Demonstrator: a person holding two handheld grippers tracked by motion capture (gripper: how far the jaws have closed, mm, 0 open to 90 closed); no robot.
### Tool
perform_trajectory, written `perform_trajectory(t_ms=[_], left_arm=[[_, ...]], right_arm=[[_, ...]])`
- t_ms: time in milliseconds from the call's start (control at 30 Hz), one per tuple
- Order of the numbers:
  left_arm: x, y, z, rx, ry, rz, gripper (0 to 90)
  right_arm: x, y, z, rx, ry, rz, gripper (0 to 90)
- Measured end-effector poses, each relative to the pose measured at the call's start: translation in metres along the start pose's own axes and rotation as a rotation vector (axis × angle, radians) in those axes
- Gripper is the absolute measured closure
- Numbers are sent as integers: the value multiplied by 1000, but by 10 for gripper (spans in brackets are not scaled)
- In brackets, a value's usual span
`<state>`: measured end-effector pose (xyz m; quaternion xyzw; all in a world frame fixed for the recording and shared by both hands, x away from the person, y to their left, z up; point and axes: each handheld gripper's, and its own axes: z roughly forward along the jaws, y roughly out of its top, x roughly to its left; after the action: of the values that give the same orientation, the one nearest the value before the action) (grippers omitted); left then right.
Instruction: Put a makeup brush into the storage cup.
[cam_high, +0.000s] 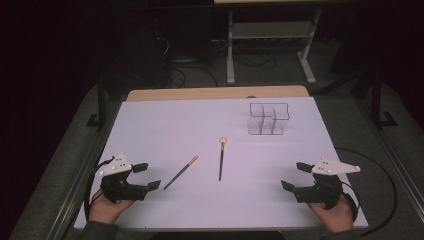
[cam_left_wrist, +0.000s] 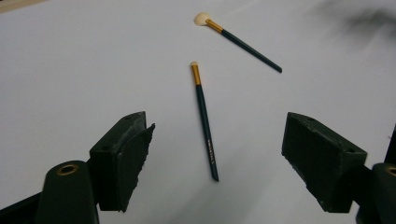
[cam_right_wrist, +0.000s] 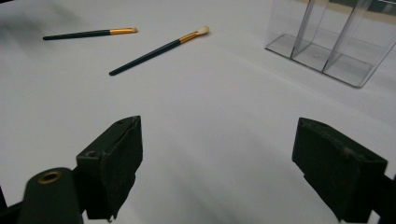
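Note:
Two dark-handled makeup brushes with gold ferrules lie on the white table (cam_high: 165, 125). The small-tipped brush (cam_high: 180, 172) (cam_left_wrist: 205, 122) (cam_right_wrist: 88, 33) lies slanted just right of my left gripper (cam_high: 147, 176), whose jaws stand open around empty air (cam_left_wrist: 217, 158). The round-headed brush (cam_high: 221, 159) (cam_left_wrist: 238, 41) (cam_right_wrist: 158, 50) lies near the table's middle, head pointing away. A clear plastic organizer (cam_high: 268, 119) (cam_right_wrist: 329, 39) with several compartments stands at the back right. My right gripper (cam_high: 296, 175) (cam_right_wrist: 217, 170) rests open at the front right, holding nothing.
A wooden strip (cam_high: 215, 93) edges the table's far side. Beyond it stand a white desk frame (cam_high: 270, 45) and cables on a dark floor. A black cable (cam_high: 385, 185) loops off the table's right side.

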<state>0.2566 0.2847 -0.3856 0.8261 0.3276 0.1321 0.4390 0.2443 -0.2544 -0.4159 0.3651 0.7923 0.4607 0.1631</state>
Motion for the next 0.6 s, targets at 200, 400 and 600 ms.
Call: perform_trajectory(t_ms=[200,400,600], left_arm=[[4,18,6,59,-4,8,244],[5,30,13,88,-14,7,265],[6,41,28,155,-12,3,285]], right_arm=[[1,1,2,4,3,-10,154],[1,1,2,5,8,-12,158],[2,2,2,9,8,-13,158]])
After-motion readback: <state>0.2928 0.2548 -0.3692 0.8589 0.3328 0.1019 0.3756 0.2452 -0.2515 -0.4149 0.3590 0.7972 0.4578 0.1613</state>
